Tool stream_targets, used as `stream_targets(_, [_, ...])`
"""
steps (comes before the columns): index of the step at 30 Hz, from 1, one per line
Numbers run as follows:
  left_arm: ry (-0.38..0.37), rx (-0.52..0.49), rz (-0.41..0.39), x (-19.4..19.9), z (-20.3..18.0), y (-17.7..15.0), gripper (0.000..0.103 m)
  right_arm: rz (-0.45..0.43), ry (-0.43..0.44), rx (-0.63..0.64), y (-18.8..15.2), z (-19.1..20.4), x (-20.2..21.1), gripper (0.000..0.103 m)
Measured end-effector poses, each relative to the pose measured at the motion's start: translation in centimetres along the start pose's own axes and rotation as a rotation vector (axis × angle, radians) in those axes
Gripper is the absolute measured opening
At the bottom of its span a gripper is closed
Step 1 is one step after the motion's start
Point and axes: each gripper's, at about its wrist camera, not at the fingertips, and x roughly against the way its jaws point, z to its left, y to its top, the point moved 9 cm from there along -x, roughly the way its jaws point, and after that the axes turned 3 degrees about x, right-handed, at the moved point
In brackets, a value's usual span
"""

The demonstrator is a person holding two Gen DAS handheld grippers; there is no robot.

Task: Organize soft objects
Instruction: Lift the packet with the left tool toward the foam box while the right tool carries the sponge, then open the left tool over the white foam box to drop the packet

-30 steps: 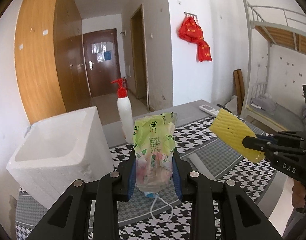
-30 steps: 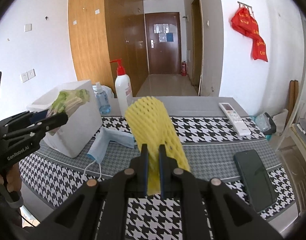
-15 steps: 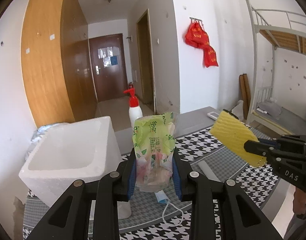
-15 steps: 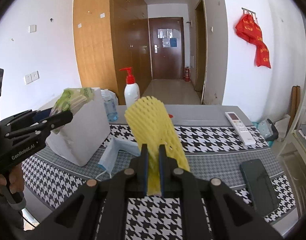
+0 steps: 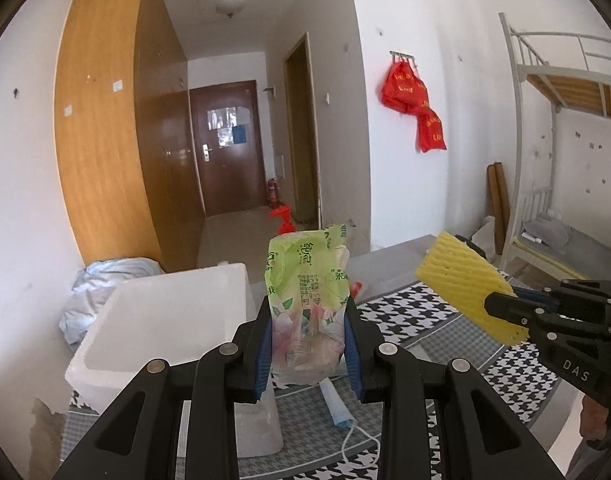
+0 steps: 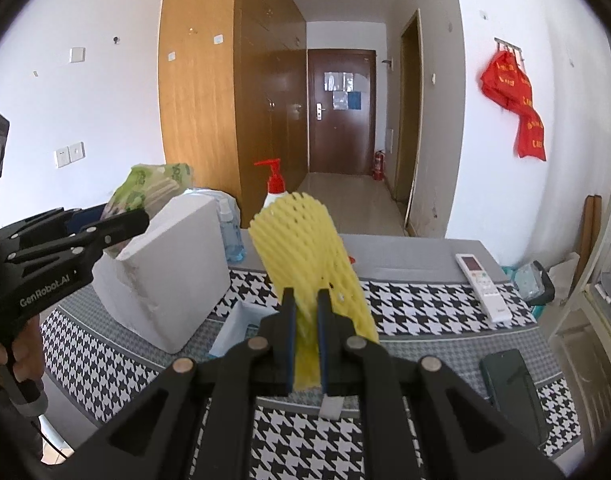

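Observation:
My left gripper [image 5: 308, 344] is shut on a green tissue pack [image 5: 308, 292], held upright in the air just right of the white foam box [image 5: 161, 320]. In the right wrist view the left gripper [image 6: 125, 218] hangs beside the foam box [image 6: 165, 276], its tissue pack [image 6: 145, 188] sticking up. My right gripper [image 6: 306, 320] is shut on a yellow foam net sleeve [image 6: 305, 240] above the houndstooth cloth. From the left wrist view the right gripper [image 5: 501, 306] and its net sleeve [image 5: 461, 280] hang at the right. A blue face mask [image 5: 337, 408] lies on the cloth below.
A red-pump white bottle [image 6: 274, 188] and a clear blue bottle [image 6: 230, 236] stand behind the box. A white remote [image 6: 481, 280] and a dark phone [image 6: 509, 384] lie on the right of the table [image 6: 405, 256]. A small white scrap [image 6: 331, 406] lies near the front.
Both grippers have risen with their loads. The foam box and the table now sit lower in both views, and the pump bottle has slid behind the tissue pack.

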Motion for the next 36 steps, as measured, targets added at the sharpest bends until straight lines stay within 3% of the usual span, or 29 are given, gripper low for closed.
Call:
stream_targets(23, [0.099,0.030,-0.045,0.8,3.0,2.1,0.032,-0.035,0.042,0.046,2.8,2.2,-1.5,0.012])
stream_targets(36, [0.175,0.067,-0.053,1.4,6.5,2.5,0.032,-0.052,0.112,0.065,4.4,5.4,-2.4,0.012])
